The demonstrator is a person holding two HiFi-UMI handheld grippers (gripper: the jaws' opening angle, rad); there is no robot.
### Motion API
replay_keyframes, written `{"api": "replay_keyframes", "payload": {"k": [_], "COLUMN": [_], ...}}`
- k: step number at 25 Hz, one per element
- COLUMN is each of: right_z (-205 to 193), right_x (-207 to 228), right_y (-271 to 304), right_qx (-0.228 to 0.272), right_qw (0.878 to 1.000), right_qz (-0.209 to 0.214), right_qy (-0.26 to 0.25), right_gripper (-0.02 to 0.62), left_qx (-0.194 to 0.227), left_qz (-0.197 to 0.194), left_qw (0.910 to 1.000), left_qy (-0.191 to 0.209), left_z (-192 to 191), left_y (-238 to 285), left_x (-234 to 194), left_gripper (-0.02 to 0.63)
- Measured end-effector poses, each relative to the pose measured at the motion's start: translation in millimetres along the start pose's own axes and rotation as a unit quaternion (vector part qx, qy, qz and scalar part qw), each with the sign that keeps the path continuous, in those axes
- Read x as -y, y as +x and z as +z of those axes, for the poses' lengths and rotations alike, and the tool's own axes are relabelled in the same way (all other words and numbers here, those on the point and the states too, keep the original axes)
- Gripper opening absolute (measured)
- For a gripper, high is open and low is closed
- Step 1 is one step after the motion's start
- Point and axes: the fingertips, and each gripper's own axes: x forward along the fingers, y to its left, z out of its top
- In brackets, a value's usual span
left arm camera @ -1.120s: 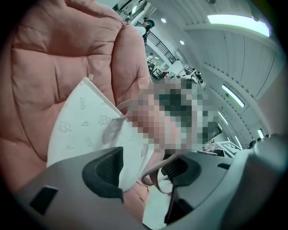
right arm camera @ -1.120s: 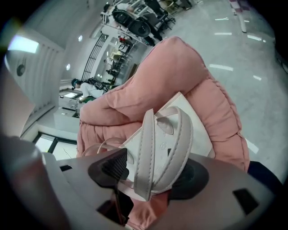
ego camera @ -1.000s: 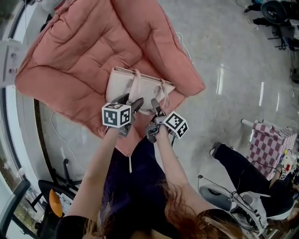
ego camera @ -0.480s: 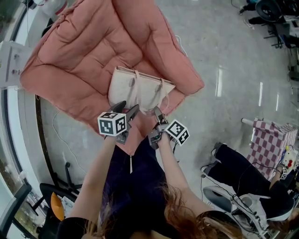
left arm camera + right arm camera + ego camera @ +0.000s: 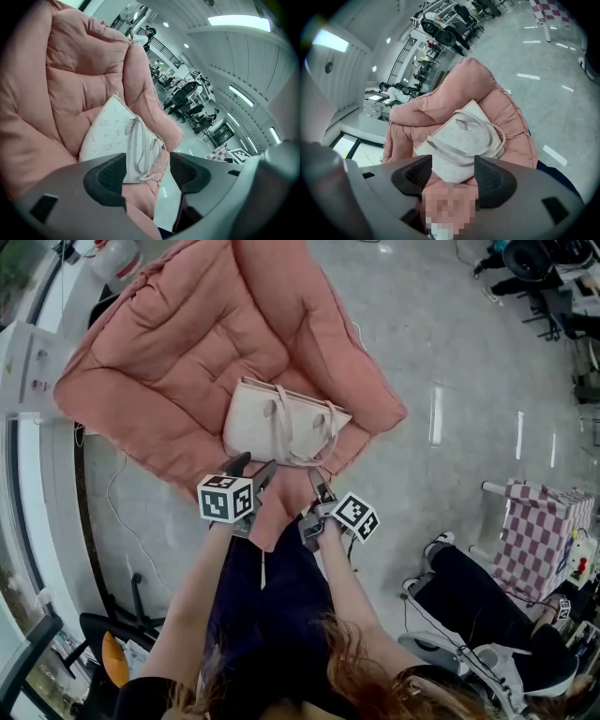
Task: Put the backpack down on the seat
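Backpack (image 5: 281, 423), cream with printed pattern, lies flat on the pink quilted seat (image 5: 159, 362), close to its front edge near the right corner, with the straps draped loose over the top. Left gripper (image 5: 149, 173) and right gripper (image 5: 452, 178) sit side by side at that front edge, apart from the bag. Both have their jaws spread wide and grip nothing. Glossy grey floor (image 5: 450, 352) surrounds the seat.

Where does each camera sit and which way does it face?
Head view: on the head, facing steeply down at cream bag on pink seat; forearms, left gripper, right gripper show.
Left gripper view: on that gripper, looking along its open jaws at the bag.
Right gripper view: same, own open jaws.
Shared: bag on seat.
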Motion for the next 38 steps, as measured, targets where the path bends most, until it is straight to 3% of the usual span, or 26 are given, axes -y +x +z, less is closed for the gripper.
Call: {"api": "replay_keyframes", "payload": {"k": [5, 9, 12, 19, 24, 27, 30, 33, 38], "right_z": [-7.1, -8.6, -2.4, -4.6, -8.9, -15.1, -17.7, -19.8, -27.0], "right_x": [-38.9, -88.8, -128.1, -209.0, -241.9, -256.2, -272.0, -292.8, -325.9], "right_y": [-11.5, -26.7, -39.1, -70.9, -94.8, -105.9, -119.3, -135.6, -155.1], "right_qx": [-0.001, 0.020, 0.044, 0.063, 0.076, 0.085, 0.101, 0.109, 0.121], "right_qw": [0.996, 0.986, 0.978, 0.950, 0.941, 0.934, 0.926, 0.916, 0.888], "right_qz": [0.025, 0.089, 0.145, 0.219, 0.256, 0.261, 0.269, 0.290, 0.312], "right_qy": [-0.087, -0.139, -0.146, -0.215, -0.209, -0.229, -0.245, -0.253, -0.314], "right_gripper": [0.276, 0.275, 0.275, 0.275, 0.275, 0.236, 0.091, 0.064, 0.054], "left_qx": [0.018, 0.050, 0.081, 0.140, 0.177, 0.203, 0.227, 0.246, 0.256], "left_qz": [0.008, 0.010, 0.006, -0.027, -0.036, -0.036, -0.029, -0.018, -0.023], "left_qw": [0.9968, 0.9900, 0.9858, 0.9771, 0.9688, 0.9619, 0.9545, 0.9483, 0.9420], "left_qy": [0.078, 0.132, 0.147, 0.158, 0.170, 0.179, 0.192, 0.201, 0.216], "left_z": [18.6, 40.4, 60.0, 89.3, 103.9, 114.1, 125.2, 135.7, 147.2], "left_y": [-25.5, -49.3, -66.8, -110.9, -141.3, -159.9, -178.7, -195.7, -214.1], "left_x": [18.8, 39.7, 52.6, 80.1, 100.0, 107.3, 113.9, 117.3, 124.6], "left_gripper": [0.281, 0.281, 0.281, 0.281, 0.273, 0.224, 0.158, 0.057, 0.025]}}
